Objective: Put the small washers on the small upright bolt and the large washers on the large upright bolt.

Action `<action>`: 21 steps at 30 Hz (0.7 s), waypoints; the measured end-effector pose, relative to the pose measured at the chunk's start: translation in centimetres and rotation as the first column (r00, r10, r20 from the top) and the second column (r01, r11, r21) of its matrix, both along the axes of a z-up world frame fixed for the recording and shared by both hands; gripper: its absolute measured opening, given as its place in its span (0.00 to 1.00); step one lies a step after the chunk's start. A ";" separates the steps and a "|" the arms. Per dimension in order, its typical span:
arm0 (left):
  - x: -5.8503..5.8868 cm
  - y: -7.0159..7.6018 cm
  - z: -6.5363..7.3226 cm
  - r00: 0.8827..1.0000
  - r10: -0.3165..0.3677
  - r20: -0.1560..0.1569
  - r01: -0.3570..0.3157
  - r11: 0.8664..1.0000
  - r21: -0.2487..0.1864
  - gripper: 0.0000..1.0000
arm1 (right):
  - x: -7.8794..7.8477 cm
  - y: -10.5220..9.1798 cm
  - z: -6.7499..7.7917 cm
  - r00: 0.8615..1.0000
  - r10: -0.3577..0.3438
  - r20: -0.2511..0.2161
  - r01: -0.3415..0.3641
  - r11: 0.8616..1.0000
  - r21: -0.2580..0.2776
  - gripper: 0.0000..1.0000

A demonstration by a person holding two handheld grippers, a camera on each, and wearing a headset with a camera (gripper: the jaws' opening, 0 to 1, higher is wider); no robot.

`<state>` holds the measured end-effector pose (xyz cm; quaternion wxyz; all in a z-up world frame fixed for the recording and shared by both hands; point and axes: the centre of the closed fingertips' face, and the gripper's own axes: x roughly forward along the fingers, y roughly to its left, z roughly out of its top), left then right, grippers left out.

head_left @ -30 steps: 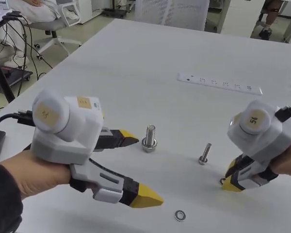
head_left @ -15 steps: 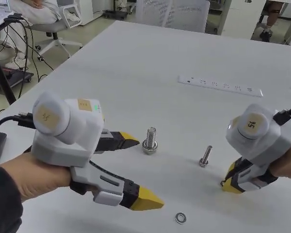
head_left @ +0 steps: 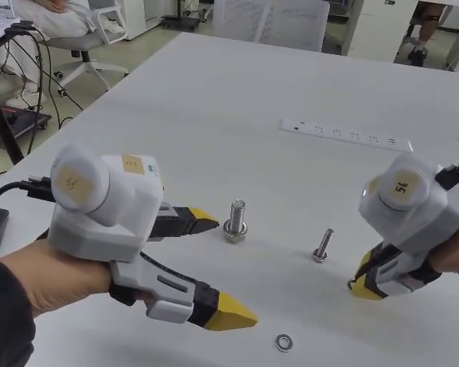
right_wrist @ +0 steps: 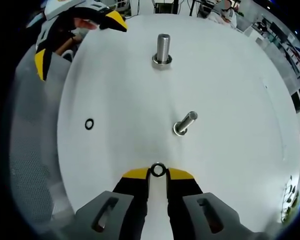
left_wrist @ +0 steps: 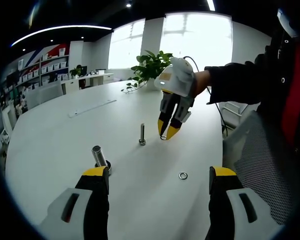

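1. Little has changed over the last second: the right tongs (head_left: pixel 359 289) still sit low over the worktop (head_left: pixel 214 115), just beside the small bolt (head_left: pixel 322 243), and have risen only a touch, if at all.
2. In the right gripper view those tongs are clamped on a washer (right_wrist: pixel 158 170), which stands on edge between the yellow tips. I cannot tell whether it is a small or a large one.
3. To my eye this means the pick-up is done and the lift towards a bolt has barely begun. The small bolt is the nearer, and the washer's hole would have to come level over its tip.
4. The left tongs (head_left: pixel 231 269) have kept their place, with jaws wide apart and nothing between them. One tip is close to the large bolt (head_left: pixel 236 219).
5. Both bolts stand upright as before, the large one to the left of the small one. The large bolt has a broad ring at its foot, and I cannot say whether that is its head or a washer already on.
6. A second washer (head_left: pixel 284 342) lies flat on the worktop in front of the left tongs, untouched, so at least two washers are still to be placed.
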<state>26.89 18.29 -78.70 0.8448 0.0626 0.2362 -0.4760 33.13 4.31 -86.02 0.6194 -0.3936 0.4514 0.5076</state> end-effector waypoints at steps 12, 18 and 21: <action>0.0 0.0 0.1 1.000 -0.001 0.005 0.001 1.000 0.000 0.82 | 0.1 0.7 2.9 0.999 0.006 0.033 -0.007 0.999 0.033 0.14; 0.0 0.0 0.2 1.000 0.001 0.009 -0.001 1.000 -0.001 0.82 | 0.4 1.2 4.5 0.998 0.017 0.059 -0.020 0.999 0.045 0.14; 0.0 0.0 0.3 1.000 0.003 0.012 -0.003 1.000 -0.002 0.82 | 0.6 1.6 5.1 0.997 0.023 0.069 -0.027 0.998 0.050 0.14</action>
